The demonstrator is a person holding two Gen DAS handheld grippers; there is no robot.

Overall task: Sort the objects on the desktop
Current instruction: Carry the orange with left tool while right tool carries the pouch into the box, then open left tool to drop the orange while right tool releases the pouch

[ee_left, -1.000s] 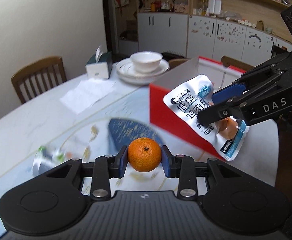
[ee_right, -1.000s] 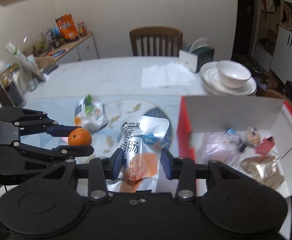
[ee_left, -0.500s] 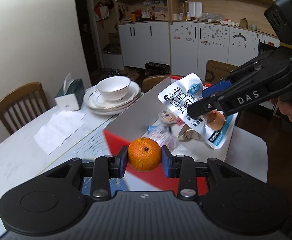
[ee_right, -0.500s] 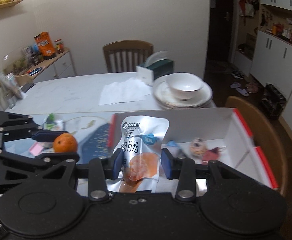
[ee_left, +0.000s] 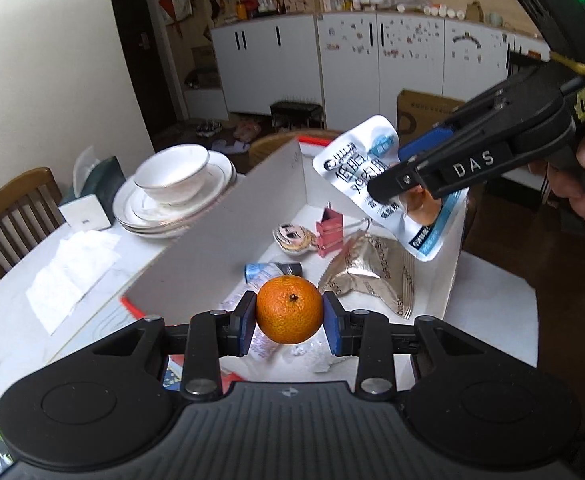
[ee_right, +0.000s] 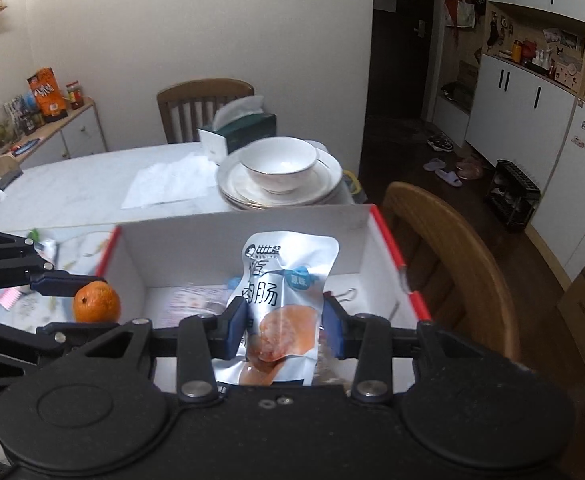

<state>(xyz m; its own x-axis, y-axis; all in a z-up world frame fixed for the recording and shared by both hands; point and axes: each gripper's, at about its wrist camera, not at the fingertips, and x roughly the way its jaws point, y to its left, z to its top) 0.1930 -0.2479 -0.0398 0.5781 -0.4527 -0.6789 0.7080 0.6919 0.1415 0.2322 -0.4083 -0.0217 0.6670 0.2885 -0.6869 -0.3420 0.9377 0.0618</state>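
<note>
My left gripper (ee_left: 289,317) is shut on a small orange (ee_left: 289,309), which hangs above the near end of a red cardboard box (ee_left: 228,236) with a white inside. In the right wrist view the same orange (ee_right: 96,302) shows just left of the box's left wall (ee_right: 132,276). My right gripper (ee_right: 284,326) is shut on a silver and white sausage packet (ee_right: 286,280) and holds it over the box's interior. From the left wrist view that packet (ee_left: 356,168) hangs above the far right part of the box.
Inside the box lie a silver foil pouch (ee_left: 372,276), a pink binder clip (ee_left: 329,232), a round badge (ee_left: 294,236) and a small tube (ee_left: 272,271). Stacked plates with a bowl (ee_right: 278,164), a tissue box (ee_right: 240,130) and paper napkins (ee_right: 164,184) stand beyond it. A wooden chair (ee_right: 452,256) sits to the right.
Both grippers have swung from over the patterned table mat to above the box, each still holding its item. The box's inside has come into full view.
</note>
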